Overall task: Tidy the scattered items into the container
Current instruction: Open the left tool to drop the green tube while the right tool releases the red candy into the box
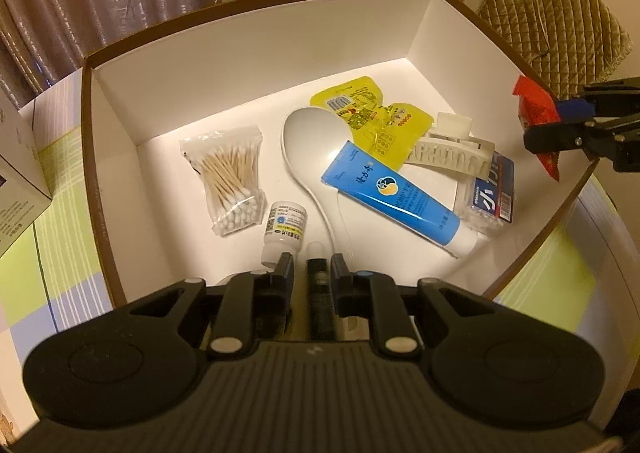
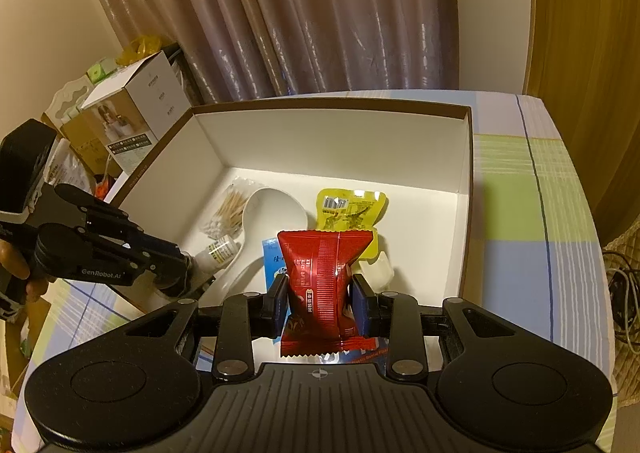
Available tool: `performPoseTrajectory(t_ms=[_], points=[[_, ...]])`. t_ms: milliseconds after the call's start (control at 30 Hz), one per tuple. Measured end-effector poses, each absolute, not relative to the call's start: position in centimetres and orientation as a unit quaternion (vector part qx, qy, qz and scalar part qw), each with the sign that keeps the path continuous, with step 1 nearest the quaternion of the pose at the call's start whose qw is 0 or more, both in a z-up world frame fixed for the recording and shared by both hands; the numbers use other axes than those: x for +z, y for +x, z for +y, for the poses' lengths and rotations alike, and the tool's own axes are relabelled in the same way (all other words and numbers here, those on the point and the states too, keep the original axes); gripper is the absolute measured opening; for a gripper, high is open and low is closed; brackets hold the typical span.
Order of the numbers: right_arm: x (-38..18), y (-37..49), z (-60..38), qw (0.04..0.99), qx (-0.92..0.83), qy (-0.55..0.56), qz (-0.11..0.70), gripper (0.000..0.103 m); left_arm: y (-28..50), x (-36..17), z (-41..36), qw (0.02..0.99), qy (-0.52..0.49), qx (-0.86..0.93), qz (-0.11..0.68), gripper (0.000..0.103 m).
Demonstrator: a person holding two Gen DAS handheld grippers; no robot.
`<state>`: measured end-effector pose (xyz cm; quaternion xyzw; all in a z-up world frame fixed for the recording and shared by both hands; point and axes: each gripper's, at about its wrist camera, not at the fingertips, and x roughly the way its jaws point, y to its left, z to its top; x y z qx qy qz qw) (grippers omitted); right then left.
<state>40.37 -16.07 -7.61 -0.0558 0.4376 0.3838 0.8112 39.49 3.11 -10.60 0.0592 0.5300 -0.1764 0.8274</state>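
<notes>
A white-lined box [image 1: 248, 65] with a brown rim holds a cotton swab bag [image 1: 232, 181], a small white bottle [image 1: 284, 225], a white spoon [image 1: 308, 141], a blue tube [image 1: 392, 197], a yellow pouch [image 1: 368, 109], a white clip [image 1: 452, 149] and a floss pack [image 1: 492, 193]. My left gripper [image 1: 312, 265] hangs over the box's near edge, jaws slightly apart around a dark stick with a white cap [image 1: 318, 293]. My right gripper [image 2: 320, 293] is shut on a red snack packet [image 2: 320, 277] above the box [image 2: 340, 141]; it also shows in the left wrist view [image 1: 560, 121].
The box sits on a checked green, blue and white tablecloth [image 2: 532, 205]. A carton [image 2: 136, 113] stands left of the box, with clutter behind it. Curtains hang behind. A quilted chair back [image 1: 556, 21] is at the right.
</notes>
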Motion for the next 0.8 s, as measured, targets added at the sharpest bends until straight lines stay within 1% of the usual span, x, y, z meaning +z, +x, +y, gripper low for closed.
performPoseTrajectory(t_ms=[267,333,800], points=[[-8.0,40.3,-16.0,0.808,0.386,-0.062,0.442,0.036,39.3,-10.4,3.7,0.829,0.054,-0.169,0.53,0.015],[-8.1,40.4,-15.9,0.806,0.387,-0.063,0.442,0.036,39.2,-10.2,3.8,0.831,0.053,-0.167,0.528,0.016],[-9.3,41.0,-14.2,0.789,0.404,-0.099,0.453,0.036,39.3,-9.7,4.6,0.838,0.052,-0.158,0.519,0.016]])
